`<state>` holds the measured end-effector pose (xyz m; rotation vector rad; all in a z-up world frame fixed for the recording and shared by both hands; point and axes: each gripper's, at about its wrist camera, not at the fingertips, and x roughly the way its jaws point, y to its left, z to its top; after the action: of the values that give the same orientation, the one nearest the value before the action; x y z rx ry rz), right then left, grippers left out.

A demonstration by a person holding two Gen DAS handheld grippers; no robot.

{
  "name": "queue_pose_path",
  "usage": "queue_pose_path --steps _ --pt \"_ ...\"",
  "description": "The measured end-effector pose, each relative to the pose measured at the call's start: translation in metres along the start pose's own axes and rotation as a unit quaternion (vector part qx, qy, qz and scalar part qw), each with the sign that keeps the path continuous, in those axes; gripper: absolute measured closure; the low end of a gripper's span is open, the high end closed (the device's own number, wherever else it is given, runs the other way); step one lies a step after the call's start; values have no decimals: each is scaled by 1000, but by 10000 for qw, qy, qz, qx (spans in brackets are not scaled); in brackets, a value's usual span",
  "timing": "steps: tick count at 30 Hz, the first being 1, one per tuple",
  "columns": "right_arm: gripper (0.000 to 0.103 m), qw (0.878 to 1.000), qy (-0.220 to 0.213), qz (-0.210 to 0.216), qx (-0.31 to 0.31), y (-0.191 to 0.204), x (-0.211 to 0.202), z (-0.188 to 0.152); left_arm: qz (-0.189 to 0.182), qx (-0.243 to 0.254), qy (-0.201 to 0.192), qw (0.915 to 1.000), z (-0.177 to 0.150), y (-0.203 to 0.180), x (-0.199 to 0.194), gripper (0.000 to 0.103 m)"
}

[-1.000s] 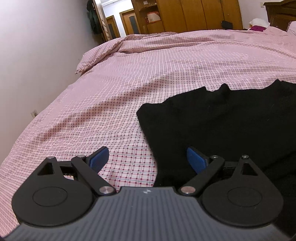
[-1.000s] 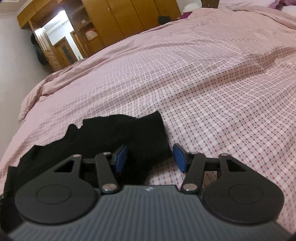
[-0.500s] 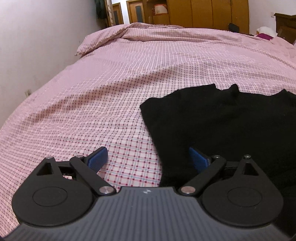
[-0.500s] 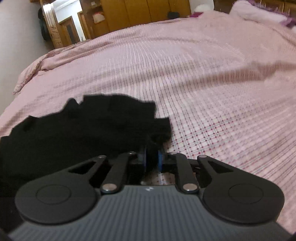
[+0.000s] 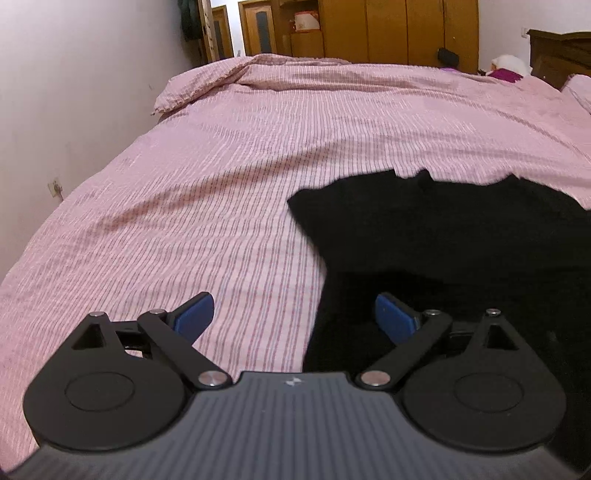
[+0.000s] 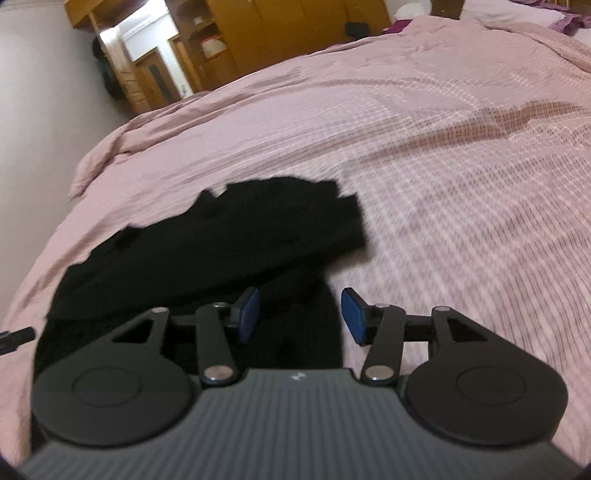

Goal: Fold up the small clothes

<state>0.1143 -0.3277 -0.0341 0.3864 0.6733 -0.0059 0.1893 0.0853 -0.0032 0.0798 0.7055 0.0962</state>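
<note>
A black garment (image 5: 443, 236) lies spread on the pink checked bed cover (image 5: 221, 184). In the left wrist view it fills the right half, and its left edge runs between my fingers. My left gripper (image 5: 293, 314) is open wide and holds nothing, low over that edge. In the right wrist view the garment (image 6: 221, 243) lies left and centre, with a folded layer on top. My right gripper (image 6: 299, 314) is open over the garment's right edge and holds nothing.
The bed cover (image 6: 461, 184) stretches far ahead and to the right. A pale wall (image 5: 74, 92) runs along the bed's left side. Wooden wardrobes (image 5: 388, 29) and a door (image 5: 258, 29) stand beyond the far end. A dark headboard (image 5: 557, 51) is at far right.
My right gripper shut on the garment's right edge half a second ago and has now opened, leaving that edge folded over. My left gripper stayed open and lifted slightly.
</note>
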Motion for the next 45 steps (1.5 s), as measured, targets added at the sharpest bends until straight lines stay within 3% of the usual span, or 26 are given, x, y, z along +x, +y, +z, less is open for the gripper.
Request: queue_pose_path --steps 6,10,12,21,30,40,45 --pt "51 9994 57 291 -185 17 -48 -22 -28 -311 171 9994 -35 8 -41 7" --pt "38 9986 -35 429 -303 27 -71 -40 -172 -556 248 9980 -61 7 -64 7" --pt "38 9984 -40 429 -363 31 -78 -52 -329 -631 351 9968 -72 4 -73 7" --pt "38 9989 162 274 -349 32 -95 -98 -477 -425 536 9965 -119 -10 -101 7" --pt "39 9976 465 156 -488 25 -97 -135 -471 -230 758 9957 -156 -18 -93 6" --pt "39 9946 656 179 -782 39 -96 -160 -743 -59 668 9950 -172 -29 -95 0" --pt "39 9955 719 205 -574 34 -95 -163 -772 -29 756 9941 -174 -31 -90 0"
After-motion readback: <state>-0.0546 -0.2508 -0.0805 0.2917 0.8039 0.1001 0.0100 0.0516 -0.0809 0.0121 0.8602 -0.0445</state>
